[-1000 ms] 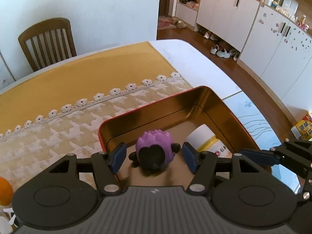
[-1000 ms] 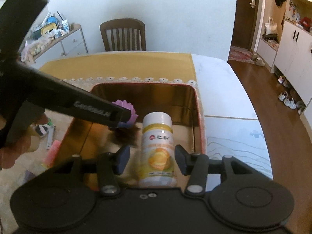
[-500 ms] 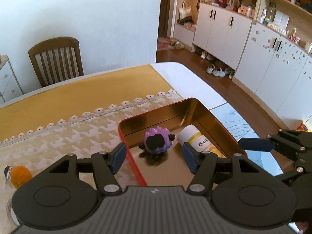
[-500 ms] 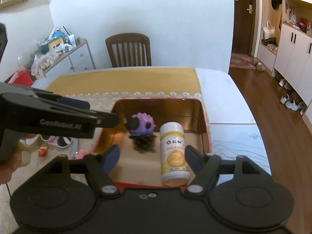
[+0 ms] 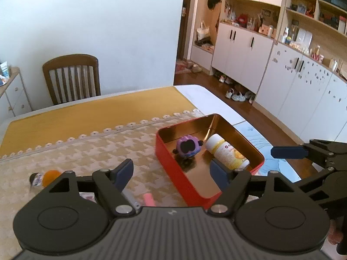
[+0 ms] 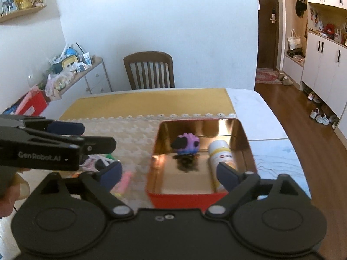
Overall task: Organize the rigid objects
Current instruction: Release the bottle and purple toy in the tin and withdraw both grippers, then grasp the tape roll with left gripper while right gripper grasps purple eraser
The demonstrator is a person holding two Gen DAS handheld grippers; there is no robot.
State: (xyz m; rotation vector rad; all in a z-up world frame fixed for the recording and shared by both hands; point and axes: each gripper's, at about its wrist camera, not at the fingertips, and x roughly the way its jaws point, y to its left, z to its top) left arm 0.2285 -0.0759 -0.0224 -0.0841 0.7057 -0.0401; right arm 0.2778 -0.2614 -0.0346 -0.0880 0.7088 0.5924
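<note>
Both grippers, left gripper [image 5: 171, 173] and right gripper [image 6: 169, 174], have backed away from the tin [image 5: 173, 169], jaws just opening, empty; next, approach the desk's loose items squarely.

The one line of print that reads cleanly is "GenRobot.AI", in pale letters along the black side of the left gripper [image 6: 97, 145], which reaches in from the left edge of the right wrist view. The white bottle [image 6: 221, 158] lying in the red tin [image 6: 186, 198], right of centre in that view, carries a small red round mark and a short run of dark characters on its yellow label, too small and blurred to make out. The same bottle [image 5: 225, 151] in the left wrist view shows that mark again, no clearer. The shelf clutter at upper right of that view is unreadable.
</note>
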